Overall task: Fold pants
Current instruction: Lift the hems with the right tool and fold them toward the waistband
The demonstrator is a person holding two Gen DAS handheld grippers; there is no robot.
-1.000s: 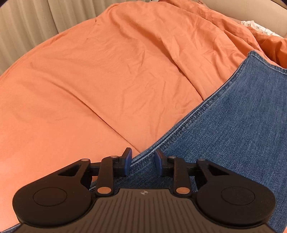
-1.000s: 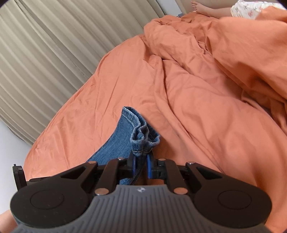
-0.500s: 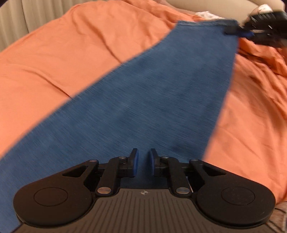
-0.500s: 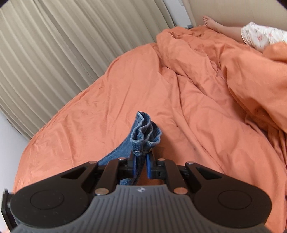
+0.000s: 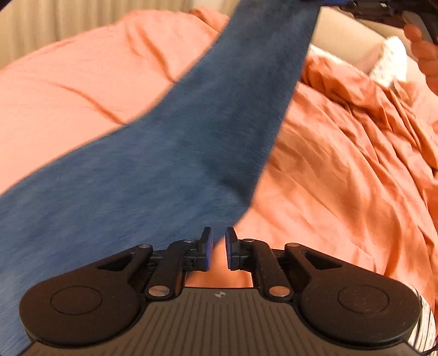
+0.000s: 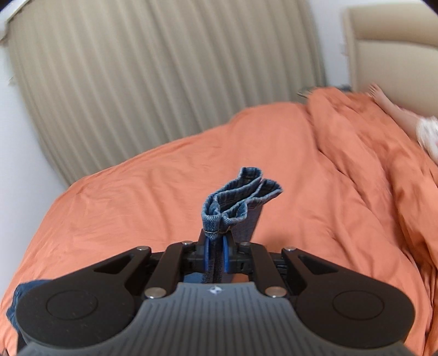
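The right gripper [image 6: 215, 253] has its jaws clenched on the bunched hem of the jeans [image 6: 238, 197], two cuff ends pinched together and poking up past the blue pads. In the left wrist view the denim leg [image 5: 169, 153] stretches as a long band from the lower left, up across the orange duvet [image 5: 342, 178] to the top edge, where the right gripper [image 5: 366, 6] carries it high above the bed. The left gripper [image 5: 217, 252] hangs just beside the lower edge of that band, jaws released with a narrow gap, nothing between them but duvet behind.

The main risk, as I judge it, is that only one end of the jeans is held. With the hem lifted this high and the left jaws empty, the leg can twist or swing, and the two layers may slide out of line, so the fold lands crooked. The pinch on the cuffs looks narrow; a hard pull could drag one cuff free. If the left jaws close now they may catch only the top layer, or duvet cloth along with it. A person's bare leg [image 6: 394, 112] lies at the far side of the bed, near enough that a wide swing of denim could reach it
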